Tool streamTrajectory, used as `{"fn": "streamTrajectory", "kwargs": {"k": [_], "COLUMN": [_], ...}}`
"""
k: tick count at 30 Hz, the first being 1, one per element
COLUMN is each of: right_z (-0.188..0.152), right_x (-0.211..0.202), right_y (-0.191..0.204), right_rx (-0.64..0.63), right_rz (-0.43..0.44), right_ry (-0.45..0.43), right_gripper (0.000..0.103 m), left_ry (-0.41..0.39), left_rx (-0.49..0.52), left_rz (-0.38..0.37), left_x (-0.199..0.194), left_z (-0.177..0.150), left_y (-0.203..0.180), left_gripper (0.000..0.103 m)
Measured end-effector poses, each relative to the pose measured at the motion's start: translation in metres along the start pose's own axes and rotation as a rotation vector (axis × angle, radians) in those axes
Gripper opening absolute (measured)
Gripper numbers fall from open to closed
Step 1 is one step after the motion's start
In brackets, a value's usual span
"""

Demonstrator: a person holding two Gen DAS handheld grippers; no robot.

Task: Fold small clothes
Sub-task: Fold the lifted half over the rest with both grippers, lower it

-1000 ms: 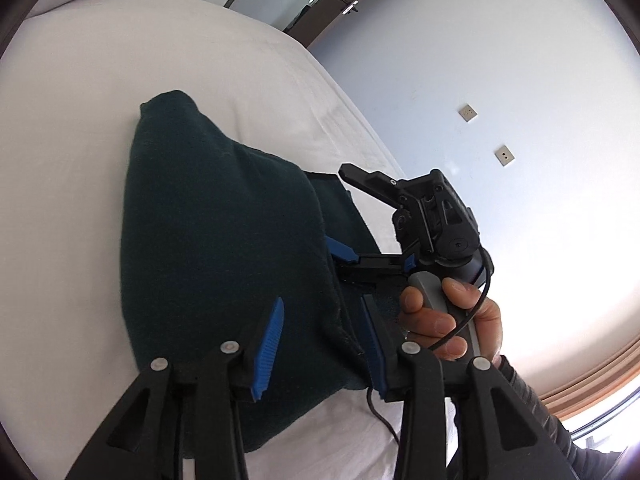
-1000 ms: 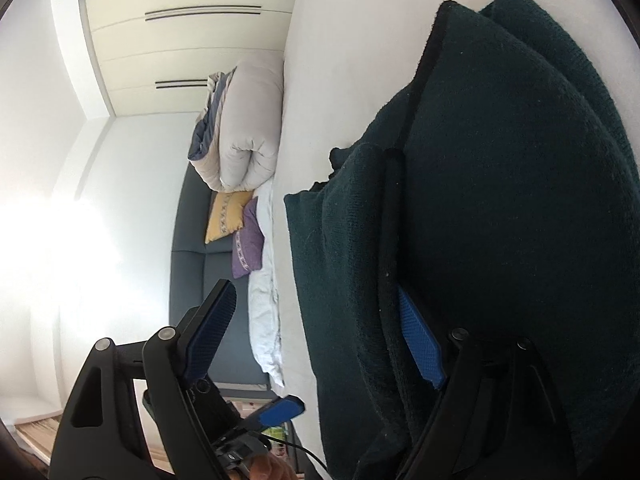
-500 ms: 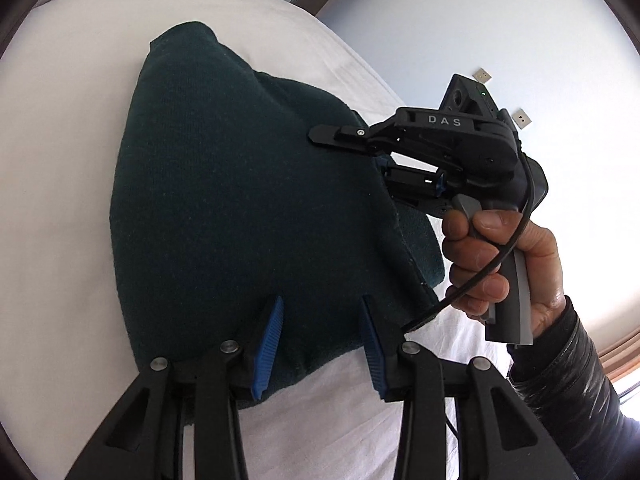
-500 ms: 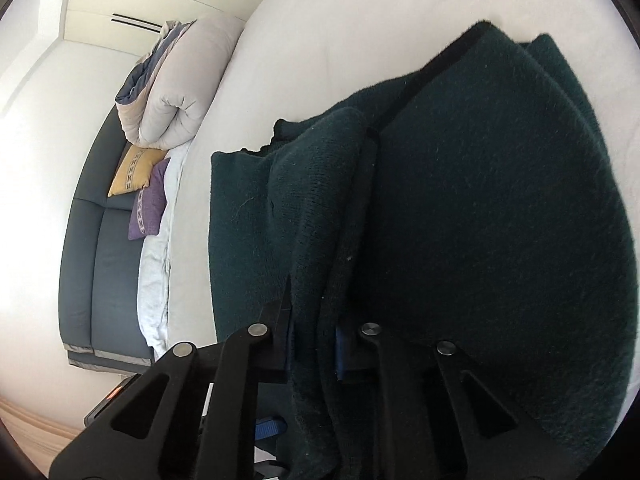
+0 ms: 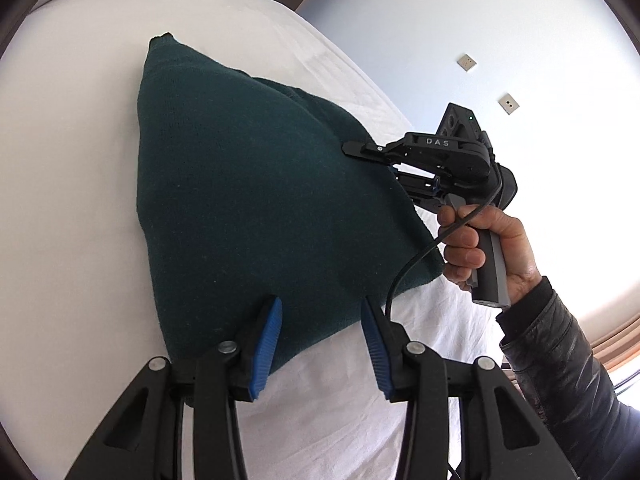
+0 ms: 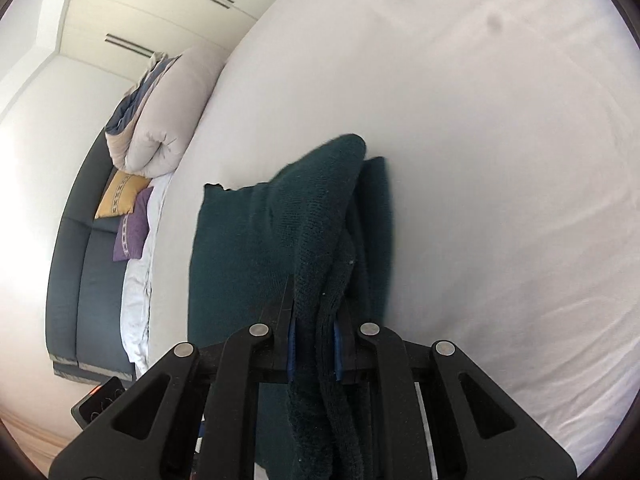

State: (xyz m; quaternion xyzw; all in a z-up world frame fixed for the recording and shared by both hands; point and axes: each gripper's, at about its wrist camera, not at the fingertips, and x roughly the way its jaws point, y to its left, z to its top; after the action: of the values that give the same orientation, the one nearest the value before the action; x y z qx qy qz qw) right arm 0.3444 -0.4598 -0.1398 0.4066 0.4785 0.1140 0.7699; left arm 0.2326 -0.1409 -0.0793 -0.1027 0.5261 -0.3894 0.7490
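A dark green knitted garment [image 5: 256, 200] lies on the white bed, lifted along its right edge. My left gripper [image 5: 320, 332] is open and empty, its blue pads either side of the garment's near edge without gripping it. My right gripper [image 6: 314, 344] is shut on a bunched fold of the green garment [image 6: 256, 248] and holds it up off the sheet. In the left wrist view the right gripper [image 5: 362, 150] shows at the garment's right edge, held by a hand.
The white bed sheet [image 6: 500, 160] spreads wide to the right. A rolled duvet [image 6: 168, 116] and yellow and purple cushions [image 6: 120, 196] lie on a dark sofa [image 6: 92, 280] at the left. A pale wall with two sockets [image 5: 466, 62] stands beyond the bed.
My right gripper closed on the garment's edge and lifted it, pulling the fabric up and over. My left gripper stayed open and drew back a little toward the near edge.
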Motion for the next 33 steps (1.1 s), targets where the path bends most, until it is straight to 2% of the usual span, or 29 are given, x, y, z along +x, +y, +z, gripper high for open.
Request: {"fn": "streamTrajectory", "kwargs": {"k": [2,3,5,9,12,14,16,19,21,24,27,33], "right_z": [-0.004,-0.006,-0.009,-0.023,-0.043,-0.057,-0.073,-0.090,-0.098,-0.108,-0.117,-0.133], "right_x": [0.005,0.002,-0.001,-0.020,-0.050,-0.076,-0.095,-0.107,-0.088,-0.071,-0.073,-0.087], "right_y": [-0.021,-0.026,-0.030,-0.024,-0.015,-0.001,0.017,0.040,0.054,0.019,-0.013,-0.029], "right_rx": [0.049,0.078,0.105,0.093,0.031,-0.017,-0.079,-0.158,-0.194,-0.116,-0.034,-0.035], "right_rz": [0.073,0.099,0.116,0.068,-0.065,-0.085,-0.059,0.004,0.031,-0.057,0.056,0.145], "right_ry": [0.024,0.008,-0.006,-0.045,-0.104,-0.160,-0.199,-0.164,-0.091,-0.028,-0.069,-0.112], "right_gripper": [0.012,0.015,0.016,0.022,0.027,0.027,0.027,0.027,0.027,0.026,0.023,0.023], "left_ry": [0.000,-0.002,-0.007,-0.033,-0.044,-0.045,-0.049,-0.056,-0.054,-0.043,-0.040,-0.036], "left_rx": [-0.003,-0.004,-0.005,-0.005,-0.007,0.001,0.016,0.037,0.046,0.049,0.064,0.082], "left_rz": [0.004,0.005,0.010,0.025,0.028,0.037,0.056,0.087,0.115,0.141,0.159,0.204], "left_x": [0.002,0.000,0.001,-0.006,-0.013,-0.014,-0.017,-0.019,-0.017,-0.013,-0.006,0.000], "left_z": [0.003,0.003,0.008,0.005,0.000,0.000,0.001,0.003,0.005,0.004,0.010,0.013], "left_y": [-0.002,-0.001,0.002,0.007,0.010,0.010,0.009,0.005,0.001,0.001,-0.010,-0.018], "left_gripper": [0.044,0.044,0.044,0.044,0.047,0.047,0.047,0.047,0.047,0.047,0.048,0.049]}}
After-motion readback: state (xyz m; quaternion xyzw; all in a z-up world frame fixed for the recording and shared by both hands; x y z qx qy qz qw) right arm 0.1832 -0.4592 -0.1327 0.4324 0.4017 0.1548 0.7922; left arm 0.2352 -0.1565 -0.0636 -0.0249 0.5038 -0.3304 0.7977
